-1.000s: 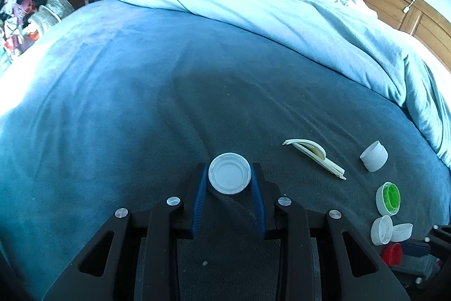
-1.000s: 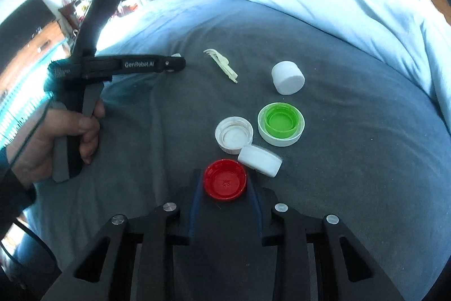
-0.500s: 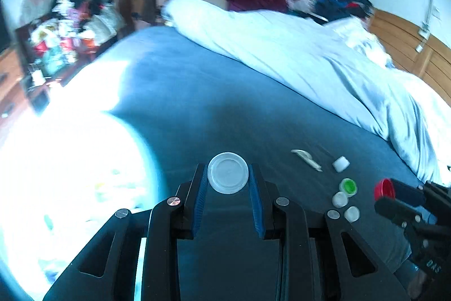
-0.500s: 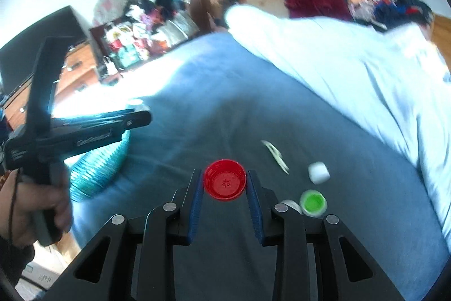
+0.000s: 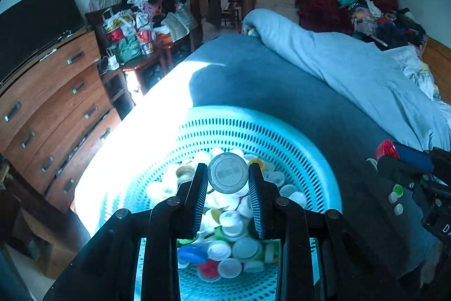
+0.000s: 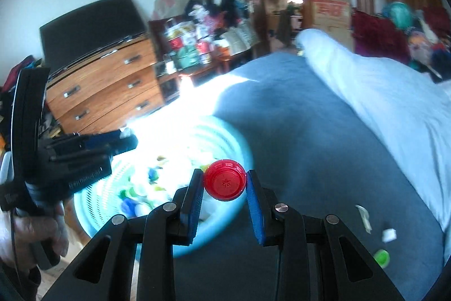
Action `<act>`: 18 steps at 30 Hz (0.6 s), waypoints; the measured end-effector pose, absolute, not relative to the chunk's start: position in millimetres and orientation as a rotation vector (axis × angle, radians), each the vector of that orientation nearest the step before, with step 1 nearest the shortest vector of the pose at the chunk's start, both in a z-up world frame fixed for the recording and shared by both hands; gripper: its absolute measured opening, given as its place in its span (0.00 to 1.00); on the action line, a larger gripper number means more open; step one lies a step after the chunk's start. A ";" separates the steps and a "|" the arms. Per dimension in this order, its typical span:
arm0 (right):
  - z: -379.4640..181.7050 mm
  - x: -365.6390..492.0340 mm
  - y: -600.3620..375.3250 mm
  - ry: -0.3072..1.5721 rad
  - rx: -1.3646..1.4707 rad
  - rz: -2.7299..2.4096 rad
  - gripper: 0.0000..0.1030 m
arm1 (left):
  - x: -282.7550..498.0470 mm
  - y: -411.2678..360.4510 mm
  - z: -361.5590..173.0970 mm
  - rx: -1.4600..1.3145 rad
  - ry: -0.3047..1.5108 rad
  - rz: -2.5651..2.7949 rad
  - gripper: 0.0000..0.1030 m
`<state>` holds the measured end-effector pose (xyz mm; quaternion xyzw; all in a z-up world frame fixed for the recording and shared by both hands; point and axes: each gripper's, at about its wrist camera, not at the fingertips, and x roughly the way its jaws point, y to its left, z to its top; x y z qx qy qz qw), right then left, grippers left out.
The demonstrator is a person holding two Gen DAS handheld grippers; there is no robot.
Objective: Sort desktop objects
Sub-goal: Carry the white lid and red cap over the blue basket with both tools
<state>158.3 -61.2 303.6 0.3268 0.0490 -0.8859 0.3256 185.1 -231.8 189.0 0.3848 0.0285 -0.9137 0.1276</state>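
My left gripper (image 5: 227, 174) is shut on a white cap (image 5: 227, 173) and holds it above a teal perforated basket (image 5: 296, 143) filled with several caps. My right gripper (image 6: 225, 184) is shut on a red cap (image 6: 225, 180) and holds it above the basket's right rim (image 6: 242, 151). The right gripper with the red cap also shows at the right of the left wrist view (image 5: 389, 150). The left gripper also shows at the left of the right wrist view (image 6: 124, 140), over the basket.
Loose caps lie on the blue bedspread: a green one (image 6: 381, 257), a white one (image 6: 389, 235) and a cream plastic strip (image 6: 363, 216). A wooden dresser (image 5: 56, 103) stands left of the bed. A pale duvet (image 5: 352, 69) lies at the right.
Both grippers have swung left from the loose caps on the bed to the teal basket at the bed's edge, each still holding its cap.
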 end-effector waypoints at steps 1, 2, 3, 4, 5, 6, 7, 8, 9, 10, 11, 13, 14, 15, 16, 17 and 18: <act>302.5 156.5 -72.9 0.127 0.873 -2.300 0.32 | 183.8 -234.6 182.8 1.152 0.088 -2.639 0.24; 299.9 153.4 -84.4 0.124 0.892 -2.277 0.32 | 182.8 -237.6 175.6 1.192 0.103 -2.624 0.24; 296.7 150.1 -96.1 0.121 0.911 -2.257 0.32 | 184.0 -240.7 171.5 1.214 0.112 -2.613 0.24; 294.5 148.9 -104.5 0.121 0.922 -2.243 0.32 | 182.2 -244.3 164.1 1.248 0.113 -2.587 0.24; 291.8 147.9 -114.7 0.127 0.931 -2.229 0.32 | 184.5 -248.9 162.7 1.262 0.104 -2.575 0.24; 288.7 147.2 -125.1 0.135 0.940 -2.219 0.32 | 185.4 -254.3 159.7 1.277 0.095 -2.565 0.24; 285.7 146.6 -132.5 0.138 0.947 -2.208 0.32 | 185.2 -259.7 157.2 1.295 0.094 -2.562 0.24; 282.9 146.7 -139.7 0.142 0.955 -2.199 0.32 | 185.1 -265.1 155.1 1.305 0.099 -2.560 0.24; 280.9 146.8 -143.3 0.147 0.958 -2.194 0.32 | 184.4 -268.2 152.4 1.311 0.096 -2.552 0.24; 279.3 147.4 -148.5 0.152 0.961 -2.188 0.32 | 184.5 -271.0 151.2 1.315 0.096 -2.550 0.24; 279.4 148.8 -149.6 0.154 0.961 -2.185 0.32 | 183.5 -272.8 149.1 1.319 0.103 -2.550 0.24; 279.9 150.6 -153.5 0.165 0.959 -2.185 0.32 | 183.1 -278.1 147.4 1.319 0.108 -2.550 0.24; 279.4 151.1 -155.7 0.167 0.960 -2.183 0.32 | 181.3 -277.7 144.9 1.323 0.111 -2.551 0.24; 278.5 151.8 -157.7 0.170 0.960 -2.182 0.32 | 182.1 -279.1 144.8 1.322 0.115 -2.553 0.24; 279.4 151.3 -158.9 0.173 0.959 -2.183 0.32 | 185.9 -284.5 148.6 1.318 0.115 -2.557 0.24; 279.4 152.2 -158.1 0.175 0.959 -2.185 0.32 | 186.3 -284.8 148.5 1.318 0.118 -2.560 0.24; 279.8 152.1 -157.8 0.174 0.960 -2.185 0.32 | 188.8 -285.2 151.1 1.314 0.121 -2.562 0.24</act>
